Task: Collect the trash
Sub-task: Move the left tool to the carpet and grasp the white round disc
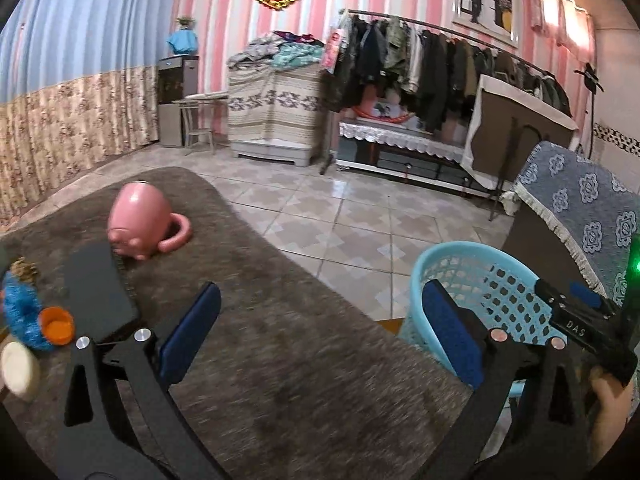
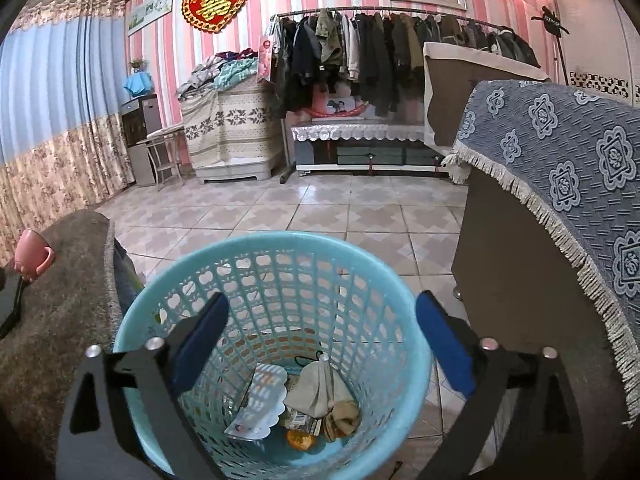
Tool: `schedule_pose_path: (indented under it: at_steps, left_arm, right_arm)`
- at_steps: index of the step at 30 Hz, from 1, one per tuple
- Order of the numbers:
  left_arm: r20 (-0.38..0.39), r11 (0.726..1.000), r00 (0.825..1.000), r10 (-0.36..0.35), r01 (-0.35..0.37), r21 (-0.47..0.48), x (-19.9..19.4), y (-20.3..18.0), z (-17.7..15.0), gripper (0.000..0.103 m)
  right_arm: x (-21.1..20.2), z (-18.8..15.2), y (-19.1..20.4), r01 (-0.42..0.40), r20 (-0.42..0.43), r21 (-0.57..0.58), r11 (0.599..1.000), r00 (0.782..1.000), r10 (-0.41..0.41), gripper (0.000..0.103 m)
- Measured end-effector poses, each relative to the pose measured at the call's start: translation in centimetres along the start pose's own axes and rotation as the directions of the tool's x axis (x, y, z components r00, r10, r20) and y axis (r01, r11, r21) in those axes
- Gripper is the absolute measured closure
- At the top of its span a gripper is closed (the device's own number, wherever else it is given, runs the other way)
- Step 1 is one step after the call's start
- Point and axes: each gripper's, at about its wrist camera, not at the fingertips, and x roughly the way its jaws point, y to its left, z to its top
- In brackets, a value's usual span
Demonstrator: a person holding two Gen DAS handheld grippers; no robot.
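Right gripper (image 2: 320,344) hangs spread wide and empty over the blue mesh wastebasket (image 2: 276,248); looks like a drop is done. Basket bottom already holds trash: scalloped paper card (image 2: 258,404), crumpled beige wrapper (image 2: 320,392), orange bit (image 2: 300,440). Left gripper (image 1: 316,328) also released, empty, above the grey furry table cover (image 1: 280,340). Left on the table at 9 o'clock: orange cap (image 1: 58,324), blue fuzzy item (image 1: 20,308), white round piece (image 1: 18,368); probably next trash. Pink mug (image 1: 140,224) and black phone (image 1: 98,292) likely stay.
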Motion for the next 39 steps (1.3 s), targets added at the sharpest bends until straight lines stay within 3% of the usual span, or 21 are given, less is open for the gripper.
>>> schedule_pose_path:
  at_steps: [5,15,24,31,39]
  left_arm:
    - [0.006,0.998,0.998,0.055,-0.055,-0.019,-2.6,2.4,-0.4,0.006]
    - [0.011,0.981,0.982,0.186,-0.185,-0.066,-8.6,8.7,-2.0,0.006]
    - [-0.037,0.931,0.942,0.334,-0.336,-0.143,-11.9,16.7,-4.4,0.006]
    - [-0.106,0.902,0.919,0.38,-0.394,-0.178,-11.6,21.4,-6.5,0.006]
    - [-0.175,0.897,0.909,0.379,-0.407,-0.173,-8.9,23.4,-7.0,0.006]
  right_arm:
    - [-1.1,0.3,1.0,-0.011,-0.007,-0.028,1.0,1.0,0.011,0.008]
    - [-5.5,1.8,5.7,-0.11,0.041,-0.085,0.99,0.993,0.114,0.007]
    - [-7.5,1.0,12.0,-0.239,0.003,-0.166,0.957,0.97,0.242,0.007]
    - [-7.5,0.2,16.0,-0.308,-0.044,-0.217,0.926,0.951,0.306,0.007]
    - [-6.4,-1.2,18.2,-0.335,-0.083,-0.242,0.911,0.942,0.324,0.007]
